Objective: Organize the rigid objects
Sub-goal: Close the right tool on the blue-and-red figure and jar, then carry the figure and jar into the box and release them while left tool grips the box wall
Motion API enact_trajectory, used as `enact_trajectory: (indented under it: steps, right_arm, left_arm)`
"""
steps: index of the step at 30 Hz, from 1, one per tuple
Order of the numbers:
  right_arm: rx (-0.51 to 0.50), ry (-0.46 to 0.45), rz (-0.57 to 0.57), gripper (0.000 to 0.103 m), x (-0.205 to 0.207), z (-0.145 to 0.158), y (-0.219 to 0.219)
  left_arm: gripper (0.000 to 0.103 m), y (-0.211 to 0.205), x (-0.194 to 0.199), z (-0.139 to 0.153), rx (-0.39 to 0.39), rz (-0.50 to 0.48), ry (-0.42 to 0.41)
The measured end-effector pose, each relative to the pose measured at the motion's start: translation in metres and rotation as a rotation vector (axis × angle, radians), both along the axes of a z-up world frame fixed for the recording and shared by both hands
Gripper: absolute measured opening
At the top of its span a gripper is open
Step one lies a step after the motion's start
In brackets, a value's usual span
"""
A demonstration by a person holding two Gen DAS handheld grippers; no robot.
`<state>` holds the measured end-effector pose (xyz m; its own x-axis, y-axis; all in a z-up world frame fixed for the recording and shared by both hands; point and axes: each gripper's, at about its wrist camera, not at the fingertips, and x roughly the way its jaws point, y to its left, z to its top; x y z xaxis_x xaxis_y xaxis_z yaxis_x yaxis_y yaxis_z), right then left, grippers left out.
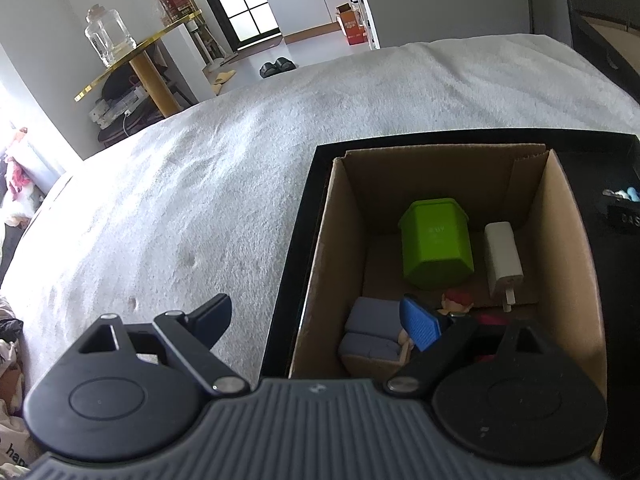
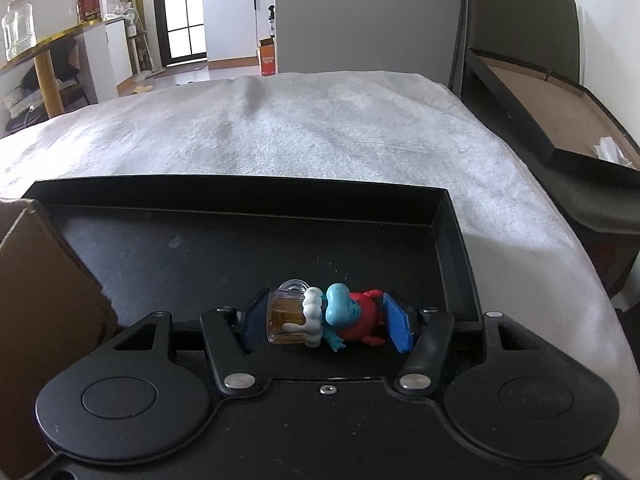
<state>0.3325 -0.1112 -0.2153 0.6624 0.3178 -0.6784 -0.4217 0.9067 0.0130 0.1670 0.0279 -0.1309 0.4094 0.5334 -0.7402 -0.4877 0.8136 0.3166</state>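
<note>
My left gripper is open and empty over the near left edge of a cardboard box. The box sits in a black tray and holds a green container, a white charger, a grey toy sofa and a small red-haired figure. My right gripper is shut on a blue Smurf figure that carries a small amber bottle. It hangs low over the black tray, right of the box.
The tray lies on a white fluffy blanket. A dark open case stands at the right edge. A gold shelf with a glass jar is at the far left. Small items lie in the tray's right part.
</note>
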Motion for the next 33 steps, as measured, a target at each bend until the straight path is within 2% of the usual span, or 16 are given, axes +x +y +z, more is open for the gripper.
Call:
enact_trajectory:
  steps: [9, 20, 33]
  right_arm:
    - [0.030, 0.015, -0.005, 0.058, -0.020, 0.020, -0.010]
    - [0.017, -0.030, 0.040, 0.058, -0.042, 0.047, -0.001]
    - [0.051, -0.086, 0.122, 0.058, -0.066, 0.081, 0.025]
  left_arm:
    - [0.090, 0.005, -0.007, 0.005, -0.028, 0.003, -0.036]
    - [0.090, 0.018, -0.019, 0.008, -0.080, 0.013, -0.087]
    - [0.090, 0.031, -0.031, 0.007, -0.136, -0.006, -0.123]
